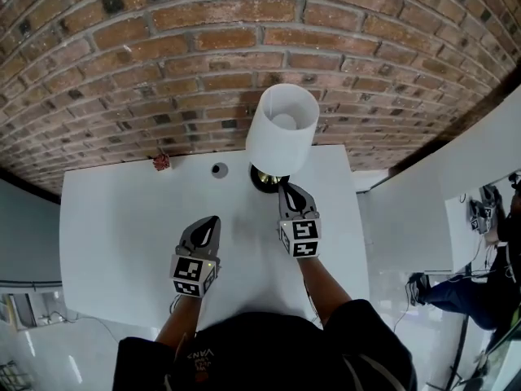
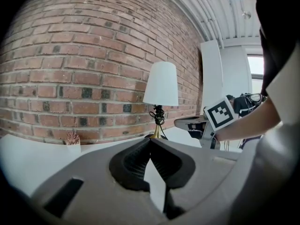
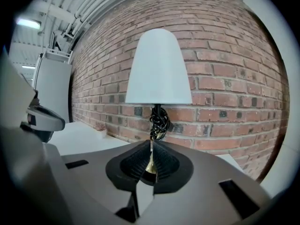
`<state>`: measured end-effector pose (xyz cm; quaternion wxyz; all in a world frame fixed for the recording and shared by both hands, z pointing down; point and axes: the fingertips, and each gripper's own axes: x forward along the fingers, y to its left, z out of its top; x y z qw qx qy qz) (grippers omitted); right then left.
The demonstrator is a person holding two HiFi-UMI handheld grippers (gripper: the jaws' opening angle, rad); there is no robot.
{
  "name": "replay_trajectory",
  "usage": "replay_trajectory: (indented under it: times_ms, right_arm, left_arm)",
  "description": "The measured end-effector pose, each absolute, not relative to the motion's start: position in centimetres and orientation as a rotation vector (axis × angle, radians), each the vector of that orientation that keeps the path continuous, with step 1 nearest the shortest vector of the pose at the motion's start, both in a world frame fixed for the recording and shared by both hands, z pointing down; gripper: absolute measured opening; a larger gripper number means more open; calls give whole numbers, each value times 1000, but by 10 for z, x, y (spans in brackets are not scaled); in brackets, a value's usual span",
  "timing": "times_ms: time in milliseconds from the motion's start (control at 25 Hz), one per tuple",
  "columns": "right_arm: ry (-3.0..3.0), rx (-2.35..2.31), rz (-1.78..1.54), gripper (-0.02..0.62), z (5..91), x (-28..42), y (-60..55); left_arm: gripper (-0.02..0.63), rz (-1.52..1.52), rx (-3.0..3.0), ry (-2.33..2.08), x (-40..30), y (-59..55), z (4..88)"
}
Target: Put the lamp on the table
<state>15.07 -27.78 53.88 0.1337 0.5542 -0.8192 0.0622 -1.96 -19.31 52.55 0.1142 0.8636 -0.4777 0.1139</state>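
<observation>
The lamp (image 1: 282, 129), with a white shade over a black and brass stem, stands upright at the back of the white table (image 1: 122, 218), close to the brick wall. My right gripper (image 1: 287, 187) hovers just in front of the lamp's dark round foot (image 1: 262, 180), jaws closed tip to tip. In the right gripper view the lamp (image 3: 158, 69) rises straight beyond the right gripper (image 3: 151, 143), and its brass stem shows through the slit behind the tips. My left gripper (image 1: 213, 221) is shut and empty over the table's middle. The lamp (image 2: 161, 84) is also in the left gripper view, beyond the left gripper (image 2: 150, 139).
A small reddish plant pot (image 1: 161, 162) and a small dark round object (image 1: 219, 169) sit on the table near the wall, left of the lamp. A white partition (image 1: 480, 149) stands to the right. A person's legs (image 1: 456, 292) show at the far right.
</observation>
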Motion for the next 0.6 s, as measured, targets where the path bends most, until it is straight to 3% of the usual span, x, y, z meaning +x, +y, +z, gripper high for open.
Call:
replay_trajectory:
  times_ms: [600]
  right_arm:
    - [-2552, 1682, 201, 0, 449, 118, -182]
  left_arm:
    - [5, 222, 2632, -1238, -23, -143, 480]
